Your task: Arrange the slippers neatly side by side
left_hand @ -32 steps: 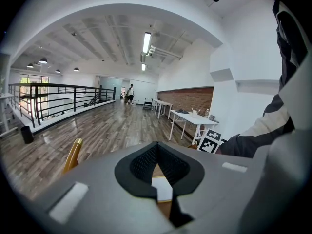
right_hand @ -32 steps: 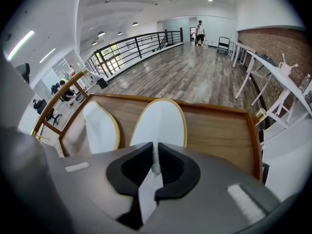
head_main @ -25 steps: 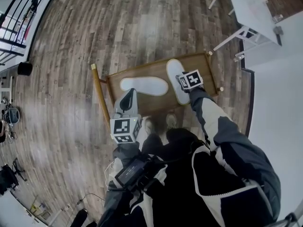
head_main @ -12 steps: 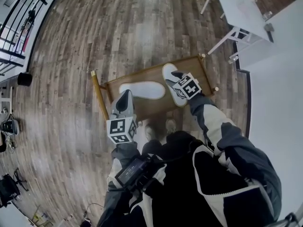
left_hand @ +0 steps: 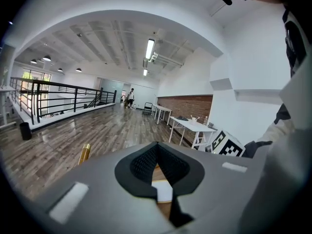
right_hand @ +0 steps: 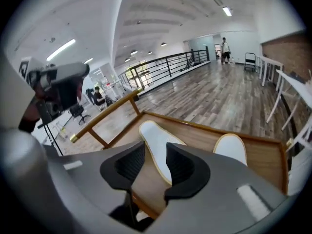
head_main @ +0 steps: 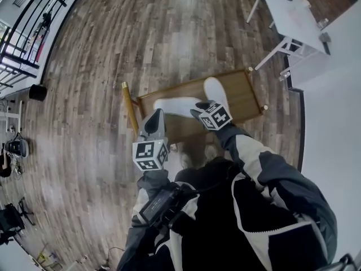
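Two white slippers lie on a low wooden stand (head_main: 242, 97) with a raised rim. One slipper (head_main: 172, 106) (right_hand: 158, 143) lies crosswise at the left. The other slipper (head_main: 216, 89) (right_hand: 231, 149) points away at the right, its heel hidden behind my right gripper. My right gripper (head_main: 197, 112) (right_hand: 155, 162) hovers over the near end of the crosswise slipper with its jaws closing. The slipper's edge shows between them, but the pads do not press on it. My left gripper (head_main: 153, 120) (left_hand: 157, 152) is shut on nothing, by the stand's near left corner.
A wooden rail with a brass tip (head_main: 125, 86) (left_hand: 85, 152) runs along the stand's left side. A white table (head_main: 293, 16) stands at the back right beside a white wall (head_main: 333, 112). Plank floor surrounds the stand. A black railing (head_main: 25, 33) runs at the far left.
My right gripper has moved left, from over the right slipper to the near end of the crosswise one, and its jaws are narrower. The left gripper has barely moved.
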`<state>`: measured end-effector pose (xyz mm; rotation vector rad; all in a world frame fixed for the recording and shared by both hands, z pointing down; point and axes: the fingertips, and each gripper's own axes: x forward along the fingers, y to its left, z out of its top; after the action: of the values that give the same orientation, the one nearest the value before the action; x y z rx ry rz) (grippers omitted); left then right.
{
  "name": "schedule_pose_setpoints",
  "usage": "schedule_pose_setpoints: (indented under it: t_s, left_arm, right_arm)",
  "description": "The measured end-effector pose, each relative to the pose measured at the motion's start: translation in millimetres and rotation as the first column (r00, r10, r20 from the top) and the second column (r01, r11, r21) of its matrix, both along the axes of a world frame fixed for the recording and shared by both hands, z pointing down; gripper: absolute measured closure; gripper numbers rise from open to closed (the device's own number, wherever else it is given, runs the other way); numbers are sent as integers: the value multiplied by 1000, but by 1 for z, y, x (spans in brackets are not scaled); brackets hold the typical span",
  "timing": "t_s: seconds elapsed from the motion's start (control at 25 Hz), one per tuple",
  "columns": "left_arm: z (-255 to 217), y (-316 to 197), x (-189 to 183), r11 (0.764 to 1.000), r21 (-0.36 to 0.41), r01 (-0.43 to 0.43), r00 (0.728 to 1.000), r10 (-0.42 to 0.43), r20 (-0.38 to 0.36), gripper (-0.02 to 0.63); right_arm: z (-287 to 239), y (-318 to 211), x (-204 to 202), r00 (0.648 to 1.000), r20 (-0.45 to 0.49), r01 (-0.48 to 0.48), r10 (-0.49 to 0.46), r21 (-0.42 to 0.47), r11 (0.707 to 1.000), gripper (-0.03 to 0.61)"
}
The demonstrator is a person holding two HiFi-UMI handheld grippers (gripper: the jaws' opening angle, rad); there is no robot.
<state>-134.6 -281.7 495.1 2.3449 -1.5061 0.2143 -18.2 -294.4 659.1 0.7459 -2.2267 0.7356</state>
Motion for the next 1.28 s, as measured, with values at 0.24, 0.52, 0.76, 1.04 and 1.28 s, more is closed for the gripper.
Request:
schedule_pose_setpoints:
  t_s: [0.24,0.52,0.76,1.04,1.28]
  left_arm:
    - [1,8,-3,998,12,-60,998,60,26,603]
    - [8,17,-17,998,-15,-57,997,57,58,604]
    - [18,20,-37,1000,-21,-20,998,21,62,603]
    - [22,22,-41,1000,-27,-16,998,17,59,603]
    - [17,19,-35,1000,-16,-21,999,21,49,603]
  right_arm:
    - [41,-9,-32,854,-315,447,-414,37,894,422]
    - [93,-11,-40,663,-434,628,-610,-121,769,415]
    - [104,-16,-58,666,-433,631,-607,-107,768,479]
    - [98,-16,-63,665,-425,651,-614,-72,755,558]
    - [68,10,-47,430,-472,859,-769,-48,509,560]
